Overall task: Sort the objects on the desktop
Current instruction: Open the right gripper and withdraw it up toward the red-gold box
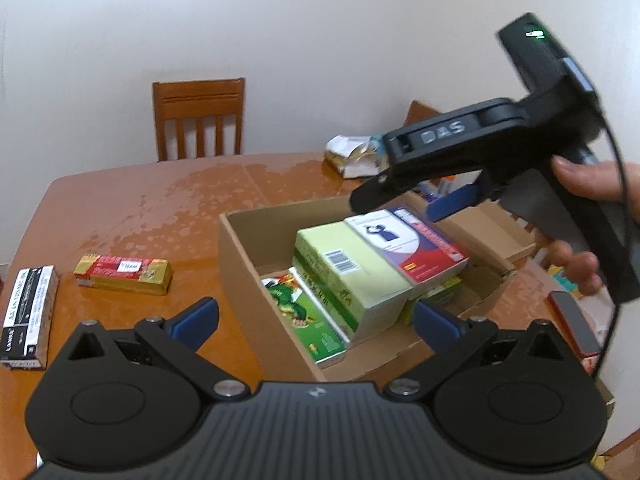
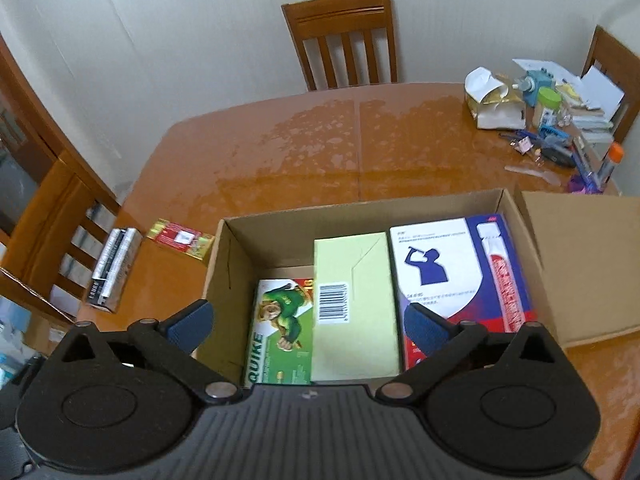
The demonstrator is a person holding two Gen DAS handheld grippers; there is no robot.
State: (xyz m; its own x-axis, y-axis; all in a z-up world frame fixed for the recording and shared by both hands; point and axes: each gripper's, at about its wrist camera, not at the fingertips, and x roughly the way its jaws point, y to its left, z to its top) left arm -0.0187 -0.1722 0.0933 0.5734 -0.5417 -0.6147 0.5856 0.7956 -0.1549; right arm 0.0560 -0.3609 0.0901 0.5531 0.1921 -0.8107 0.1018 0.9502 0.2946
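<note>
Done: three cartons already lie in my cardboard box [image 2: 224, 264].
Left: red-gold packet [image 1: 123, 274] and black-white carton [image 1: 28, 316] wait on the desk [image 1: 160, 208].
Tongs: my left tongs [image 1: 316, 318] and right tongs [image 2: 308, 322] both gape empty.

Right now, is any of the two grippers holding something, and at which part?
Nothing is held. The left gripper and the right gripper both have open, empty jaws above the brown cardboard box of packages.
</note>
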